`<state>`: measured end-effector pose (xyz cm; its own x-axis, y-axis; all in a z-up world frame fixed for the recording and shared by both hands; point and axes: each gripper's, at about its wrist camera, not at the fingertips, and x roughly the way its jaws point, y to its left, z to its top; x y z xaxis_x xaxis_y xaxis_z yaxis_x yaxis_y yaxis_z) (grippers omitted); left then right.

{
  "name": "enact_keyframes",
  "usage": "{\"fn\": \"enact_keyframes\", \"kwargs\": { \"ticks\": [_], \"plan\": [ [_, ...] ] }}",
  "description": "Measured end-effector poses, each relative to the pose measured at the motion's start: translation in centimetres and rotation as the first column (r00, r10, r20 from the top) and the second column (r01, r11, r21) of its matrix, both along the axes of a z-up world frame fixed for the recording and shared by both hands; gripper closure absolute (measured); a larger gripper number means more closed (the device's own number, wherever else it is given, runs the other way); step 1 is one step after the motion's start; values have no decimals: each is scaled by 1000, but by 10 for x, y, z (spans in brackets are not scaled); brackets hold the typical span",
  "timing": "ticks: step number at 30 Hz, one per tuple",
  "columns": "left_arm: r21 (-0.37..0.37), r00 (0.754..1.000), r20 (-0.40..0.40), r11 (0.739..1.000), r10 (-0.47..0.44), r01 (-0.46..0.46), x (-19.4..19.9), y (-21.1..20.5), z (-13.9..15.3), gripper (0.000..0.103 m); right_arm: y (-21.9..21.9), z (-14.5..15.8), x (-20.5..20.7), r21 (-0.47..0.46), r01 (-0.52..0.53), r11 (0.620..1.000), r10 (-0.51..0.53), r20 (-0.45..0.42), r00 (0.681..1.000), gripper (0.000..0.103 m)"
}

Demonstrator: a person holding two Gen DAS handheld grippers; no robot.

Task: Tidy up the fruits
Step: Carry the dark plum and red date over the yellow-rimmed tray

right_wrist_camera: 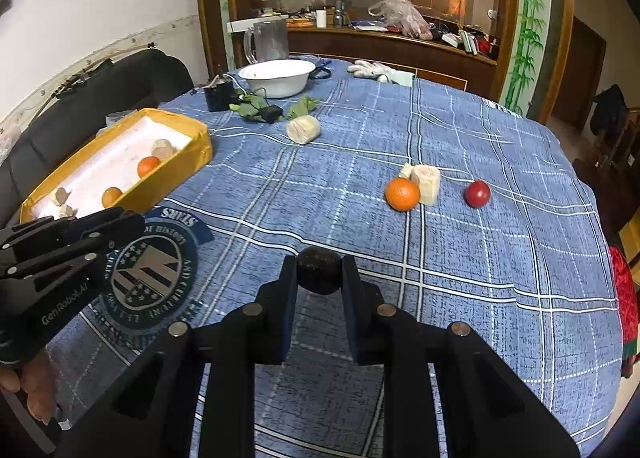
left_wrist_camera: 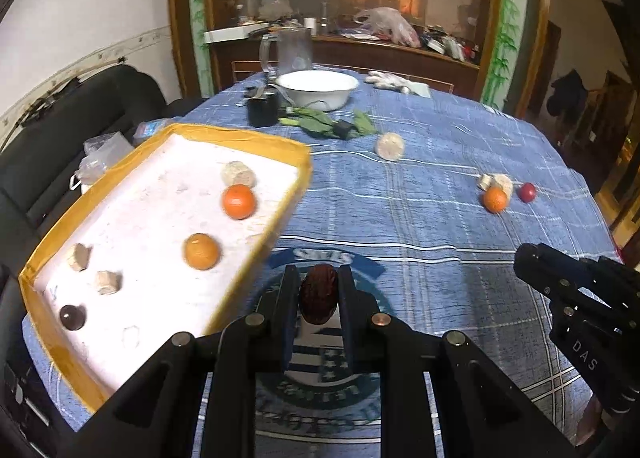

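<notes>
At the bench's left edge sits the yellow-rimmed tray [left_wrist_camera: 288,193], the collecting place for the task. It already holds two oranges [left_wrist_camera: 239,201], a dark round fruit [left_wrist_camera: 73,316] near its close corner and several pale chunks [left_wrist_camera: 238,173], spread apart on the white liner, so sorting looks well along.

Just right of the tray's near corner, the left tongs [left_wrist_camera: 319,294] are clamped on a wrinkled reddish-brown fruit [left_wrist_camera: 318,298], pinched at its sides and carried above the round emblem printed on the blue plaid cloth [left_wrist_camera: 440,217]. The fruit hangs beside the tray wall rather than over the liner, so the likely next need is a short shift leftward over the rim before letting go.

Further right, the right tongs [right_wrist_camera: 319,276] are closed on a dark round fruit [right_wrist_camera: 319,276], gripped at its widest part so it cannot roll out. They hold it over the bench's near middle, well apart from the tray, probably waiting their turn.

Toward the bench's right edge, loose items remain: an orange [right_wrist_camera: 402,193] touching a pale block [right_wrist_camera: 427,183], with a small red fruit [right_wrist_camera: 477,193] near them. Another pale chunk [right_wrist_camera: 303,129] lies toward the far side, near some green leaves [right_wrist_camera: 248,107] and a white bowl [right_wrist_camera: 277,75]. These loose pieces appear to be what is left to gather.
</notes>
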<state>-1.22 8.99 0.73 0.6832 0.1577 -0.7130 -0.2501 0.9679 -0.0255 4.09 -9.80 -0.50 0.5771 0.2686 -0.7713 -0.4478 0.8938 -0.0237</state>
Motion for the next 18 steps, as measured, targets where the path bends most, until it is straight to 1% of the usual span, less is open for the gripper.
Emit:
{"fn": "enact_keyframes", "kwargs": {
  "ticks": [5,12,18],
  "plan": [
    [-7,996,7,996,88,-88,-15,36,4,86,12,2,-2,2,-24,1000,24,5,1000,80],
    [-11,975,-4,975,223,-223,-29,92,0,86,31,1,-2,12,-64,998,64,5,998,80],
    [-18,960,-20,960,278,-278,-33,120,-5,86,63,3,-3,24,-125,992,125,11,992,80]
  ]
}}
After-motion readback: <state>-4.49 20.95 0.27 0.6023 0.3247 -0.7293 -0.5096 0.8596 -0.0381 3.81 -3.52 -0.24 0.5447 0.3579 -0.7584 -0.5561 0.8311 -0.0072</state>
